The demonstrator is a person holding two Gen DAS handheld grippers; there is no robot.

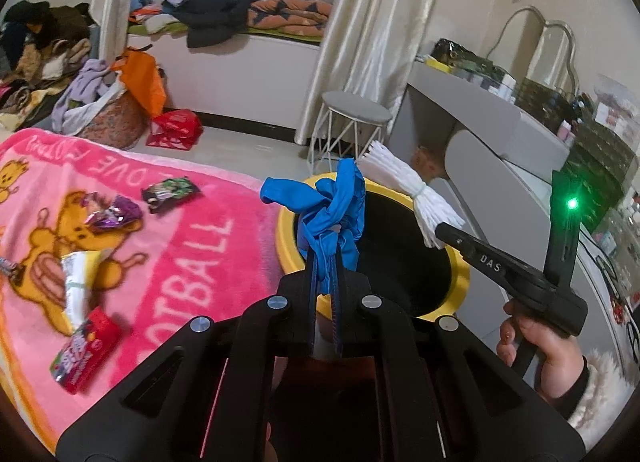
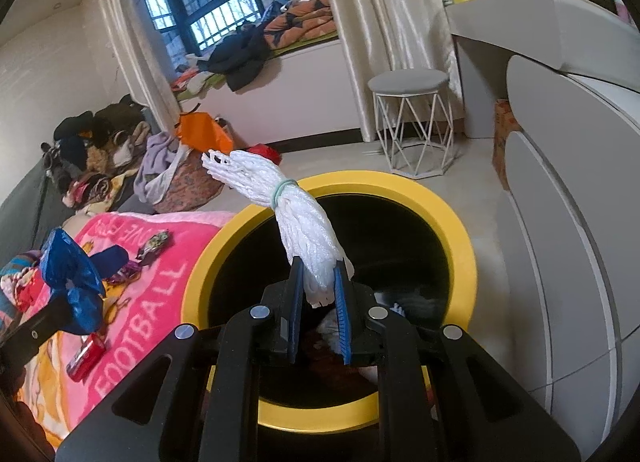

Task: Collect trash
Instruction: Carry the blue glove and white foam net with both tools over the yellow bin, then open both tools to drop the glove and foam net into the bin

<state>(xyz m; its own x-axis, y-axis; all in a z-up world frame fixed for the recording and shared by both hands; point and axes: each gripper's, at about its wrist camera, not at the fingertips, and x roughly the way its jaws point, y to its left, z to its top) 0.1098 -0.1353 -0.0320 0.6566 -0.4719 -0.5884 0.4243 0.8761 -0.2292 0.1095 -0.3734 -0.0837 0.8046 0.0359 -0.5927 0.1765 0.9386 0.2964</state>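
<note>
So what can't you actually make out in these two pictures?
- Bin contents: right view, dark inside, the right gripper and net in front.
- Box label: left view, blurred.
- Blanket lettering: both views, cut off by the picture edge and wrappers.
- Glove lower end: left view, hidden between the left gripper fingers.

**Materials / finishes**

Blue glove: thin rubbery film, slight sheen, crumpled. White net bundle: foamy plastic mesh, matt, tied with a pale green rubber band. Bin: yellow rim smooth glossy plastic, inside dark matt. Blanket: pink fleece, fuzzy, matt. Wrappers on it: crinkled foil, shiny; red pack glossy. Left gripper and right gripper: matt black plastic bodies, bright metal pins, ribbed blue pads. Stool: grey cloth seat, white wire frame. Floor smooth, light sheen.
</note>
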